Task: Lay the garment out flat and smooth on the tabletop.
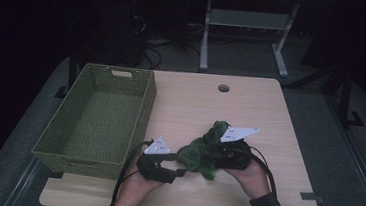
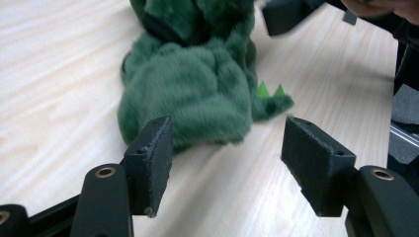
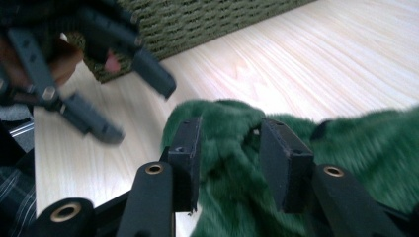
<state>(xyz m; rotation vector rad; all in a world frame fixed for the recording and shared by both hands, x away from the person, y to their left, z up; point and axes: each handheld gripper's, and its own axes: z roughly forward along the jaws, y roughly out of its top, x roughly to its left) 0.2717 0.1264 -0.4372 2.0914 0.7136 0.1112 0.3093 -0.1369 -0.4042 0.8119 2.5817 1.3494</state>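
Note:
A green plush toy (image 1: 199, 152) with small light-green spikes lies on the wooden table (image 1: 196, 99) near its front edge. Seen from the left gripper view, the toy (image 2: 197, 94) rests just beyond my left gripper (image 2: 227, 148), which is open with bare table between its pads. From above, the left gripper (image 1: 181, 165) points at the toy's left end. My right gripper (image 1: 212, 153) comes in from the right. In its own view the right gripper (image 3: 230, 148) is shut on a fold of the toy (image 3: 375, 148). The open left gripper (image 3: 138, 111) shows blurred there.
A green woven basket (image 1: 148, 105) stands on the table's left half, close to my left hand; its wall (image 3: 207, 24) appears in the right gripper view. A round cable hole (image 1: 223, 88) sits at the table's far edge. Dark floor and desk legs lie beyond.

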